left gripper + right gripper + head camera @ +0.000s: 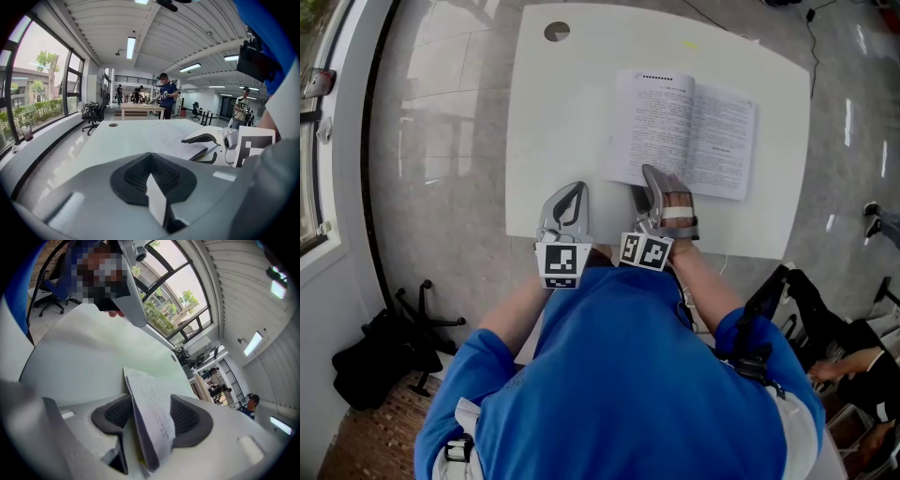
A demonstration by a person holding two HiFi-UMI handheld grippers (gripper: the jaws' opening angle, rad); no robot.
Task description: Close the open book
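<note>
The open book [684, 131] lies flat on the white counter [546, 112]. The right claw [643, 184] stands wide at the book's near left corner, with lifted pages loose between its pads. The left claw [577, 187], just left of the book, is closed and empty.

We look into a long, bright open-plan room. A white table [553, 112] with a round cable hole [556, 31] sits on a glossy grey tiled floor [441, 122]. Tall dark-framed windows [44, 89] line one side, with trees [47, 60] outside. Overhead we see a ribbed white ceiling [108, 18] with strip lights [130, 47]. A black office chair [93, 115] and a wooden table [140, 108] stand farther off.
</note>
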